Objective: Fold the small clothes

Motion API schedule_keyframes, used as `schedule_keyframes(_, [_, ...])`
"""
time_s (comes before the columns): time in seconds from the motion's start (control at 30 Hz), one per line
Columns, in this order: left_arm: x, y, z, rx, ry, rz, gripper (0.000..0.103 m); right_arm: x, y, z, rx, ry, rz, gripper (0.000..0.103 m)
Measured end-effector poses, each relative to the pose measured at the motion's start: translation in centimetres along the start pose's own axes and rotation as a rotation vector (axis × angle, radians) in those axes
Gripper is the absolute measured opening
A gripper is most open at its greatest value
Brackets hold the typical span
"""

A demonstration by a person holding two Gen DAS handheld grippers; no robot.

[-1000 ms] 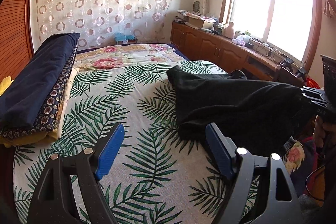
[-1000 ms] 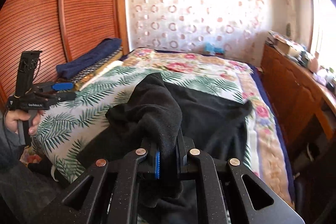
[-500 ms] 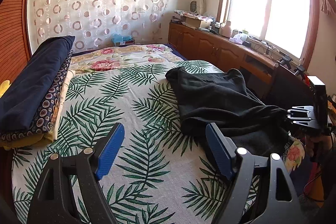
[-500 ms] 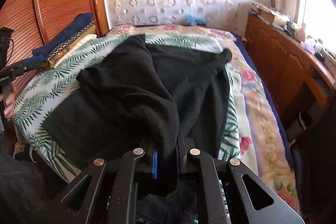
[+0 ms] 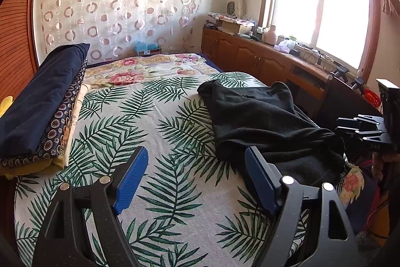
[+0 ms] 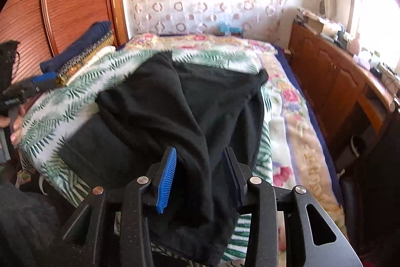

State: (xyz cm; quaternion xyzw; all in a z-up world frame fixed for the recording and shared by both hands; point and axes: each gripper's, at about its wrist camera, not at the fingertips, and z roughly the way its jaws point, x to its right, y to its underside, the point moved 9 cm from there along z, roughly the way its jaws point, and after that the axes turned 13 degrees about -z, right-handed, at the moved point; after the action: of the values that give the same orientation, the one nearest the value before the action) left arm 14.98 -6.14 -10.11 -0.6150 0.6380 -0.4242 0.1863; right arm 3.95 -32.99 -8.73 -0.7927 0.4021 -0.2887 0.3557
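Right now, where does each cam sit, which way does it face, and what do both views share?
Left wrist: on the left tongs, above the near end of the bed, facing the curtain and window; own blue pads empty, right tongs at right.
Right wrist: on the right tongs, facing up the bed; tongs opening around the black garment; left tongs and hand at left.
Shared: bed, garment, curtain, folded pile, cabinets.

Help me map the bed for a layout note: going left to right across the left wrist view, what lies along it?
Stack of folded bedding → bare palm-leaf sheet → black garment → right gripper, its jaws opening, at the bed's right edge.
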Motion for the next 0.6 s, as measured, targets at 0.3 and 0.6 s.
schedule_keyframes(0.3, [-0.8,-0.3,-0.5,0.019,-0.020,-0.008,0.081,-6.1,-3.7,4.1,0.023,-0.130,-0.094,0.060])
schedule_keyframes(0.6, [-2.5,-0.3,-0.8,0.027,-0.030,-0.052,0.080,-12.3,-8.1,8.6,-0.018,-0.255,-0.260,0.060])
